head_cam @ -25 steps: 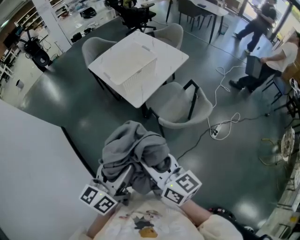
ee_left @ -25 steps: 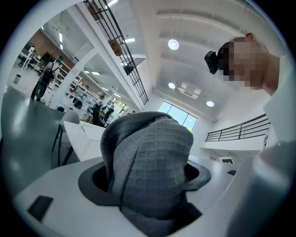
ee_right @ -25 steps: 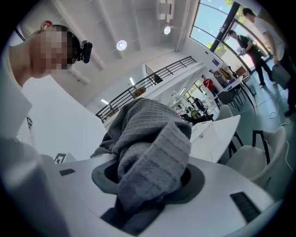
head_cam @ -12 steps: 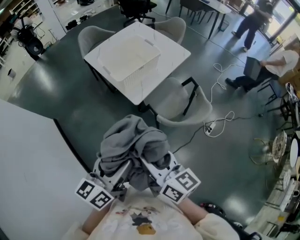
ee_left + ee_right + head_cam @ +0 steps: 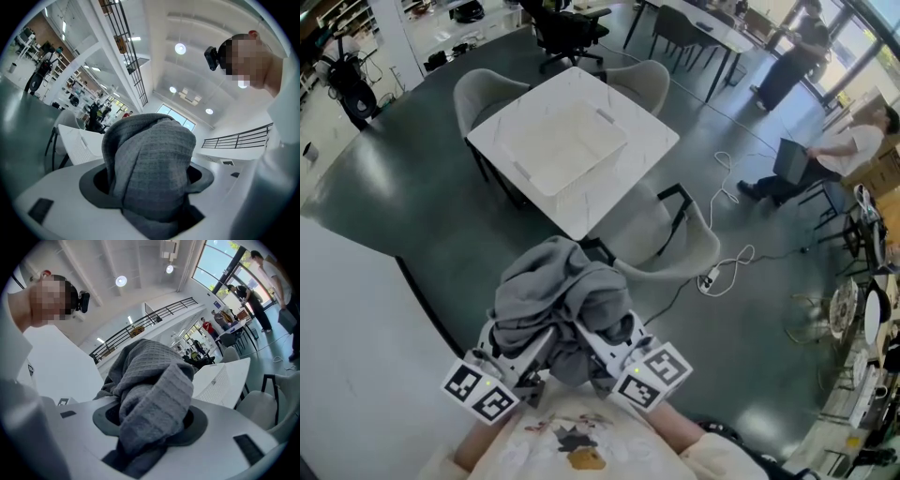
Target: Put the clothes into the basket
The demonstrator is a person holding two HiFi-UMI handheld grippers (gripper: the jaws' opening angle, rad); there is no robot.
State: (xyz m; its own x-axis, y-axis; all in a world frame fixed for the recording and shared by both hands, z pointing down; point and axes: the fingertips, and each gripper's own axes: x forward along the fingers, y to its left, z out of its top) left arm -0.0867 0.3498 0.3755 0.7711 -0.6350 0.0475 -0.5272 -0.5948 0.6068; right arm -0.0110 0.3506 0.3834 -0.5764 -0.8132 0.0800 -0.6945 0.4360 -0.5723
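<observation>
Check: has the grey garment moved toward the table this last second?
Yes, forward: the gap between the grey garment and the white table has shrunk.

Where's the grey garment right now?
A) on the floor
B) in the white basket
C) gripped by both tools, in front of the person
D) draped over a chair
C: the grey garment is bunched between the left tool and the right tool, with fabric clamped in each one's jaws. The white basket sits apart on the table ahead.
</observation>
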